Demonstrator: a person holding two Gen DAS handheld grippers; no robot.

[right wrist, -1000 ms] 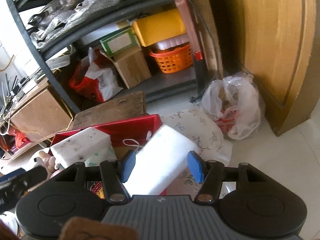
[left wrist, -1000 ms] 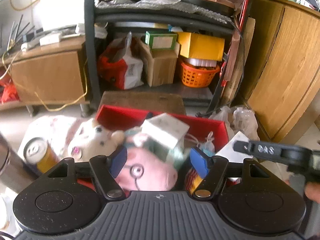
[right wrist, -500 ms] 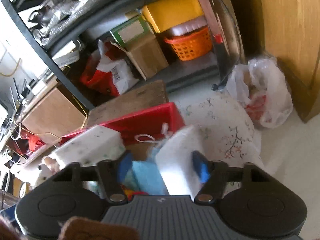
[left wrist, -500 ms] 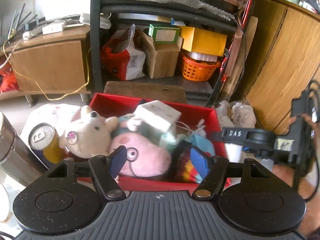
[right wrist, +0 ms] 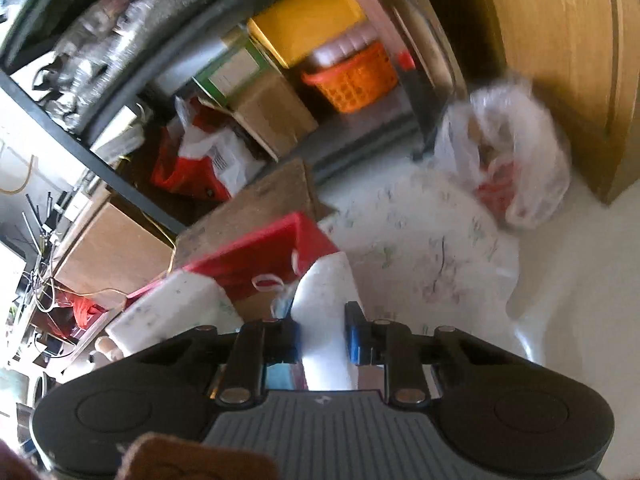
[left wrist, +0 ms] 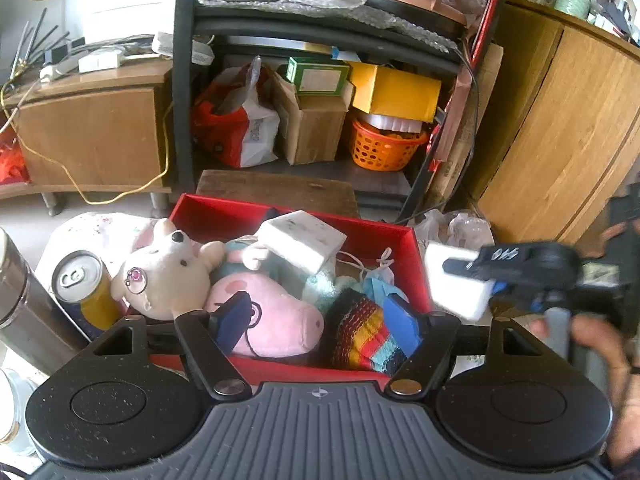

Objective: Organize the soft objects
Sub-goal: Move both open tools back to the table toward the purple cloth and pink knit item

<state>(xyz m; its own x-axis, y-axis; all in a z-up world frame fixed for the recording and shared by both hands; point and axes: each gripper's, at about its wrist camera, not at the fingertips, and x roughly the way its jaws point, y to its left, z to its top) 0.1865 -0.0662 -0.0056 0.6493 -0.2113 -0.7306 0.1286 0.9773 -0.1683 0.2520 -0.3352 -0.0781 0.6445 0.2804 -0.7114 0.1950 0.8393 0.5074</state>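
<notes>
My right gripper (right wrist: pixel 322 340) clamps a white sponge block (right wrist: pixel 326 300), probably foam, right of the red box (left wrist: pixel 384 236); left gripper (left wrist: pixel 320 320) wide, holding nothing.

2 white foam blocks (left wrist: pixel 301 240) (left wrist: pixel 456 284), 2 plush pigs (left wrist: pixel 168 272) (left wrist: pixel 276 320), 1 drink can (left wrist: pixel 80 284).

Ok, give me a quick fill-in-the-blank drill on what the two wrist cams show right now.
1. The right gripper is shut on a white ____ block.
2. The plush toys sit in a ____ box.
3. The left gripper is ____, holding nothing.
4. Left of the box stands a drink ____.

Missing words: foam; red; open; can
</notes>
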